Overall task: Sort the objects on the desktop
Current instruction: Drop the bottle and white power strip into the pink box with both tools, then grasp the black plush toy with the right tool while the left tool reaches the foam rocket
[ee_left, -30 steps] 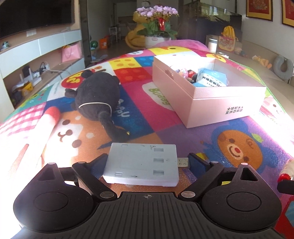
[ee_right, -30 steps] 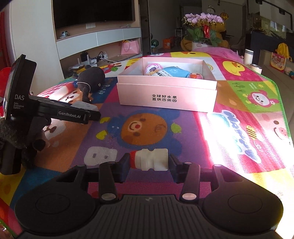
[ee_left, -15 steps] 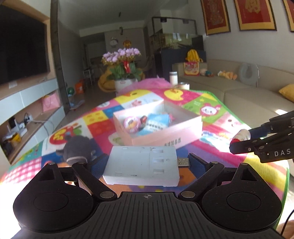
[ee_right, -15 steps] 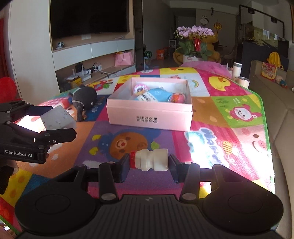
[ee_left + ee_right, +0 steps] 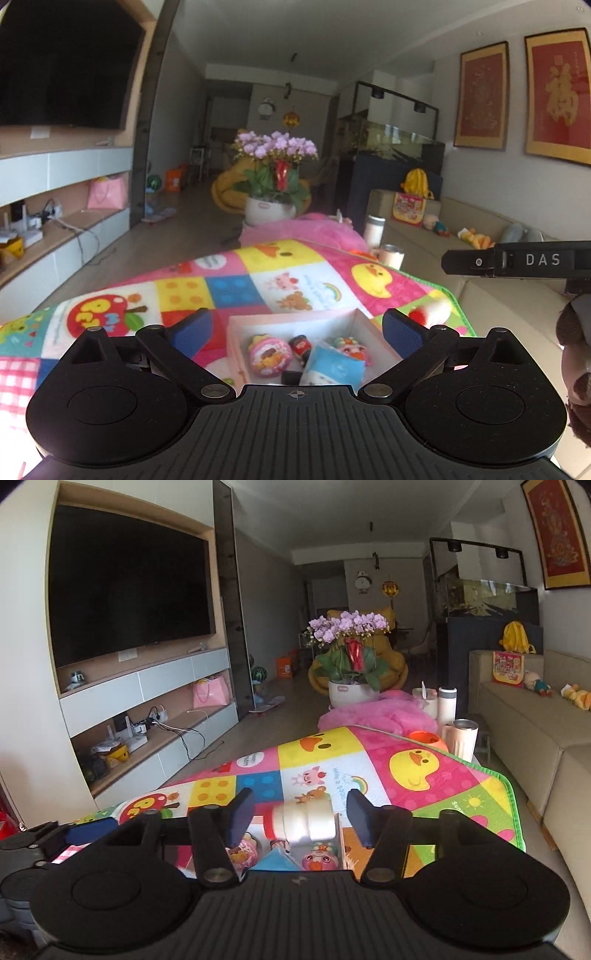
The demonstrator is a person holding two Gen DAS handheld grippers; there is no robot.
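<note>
The pink open box lies on the mat right under both grippers. It holds a round pink toy, a blue packet and small figures. My left gripper hangs over it, its jaws opening wide with nothing between them. The white flat device is out of sight. In the right wrist view my right gripper is opening too. The small white bottle with a red cap sits between its pads with a gap on each side, above the box. The left view shows that bottle blurred.
The colourful play mat covers the table. At its far end are a pink cloth, a potted orchid and several cups. A beige sofa runs along the right, and a TV wall unit stands on the left.
Both grippers rose and came over the pink box. The left one let go of the white flat device, which is gone from view. The right one's pads parted from the bottle.
</note>
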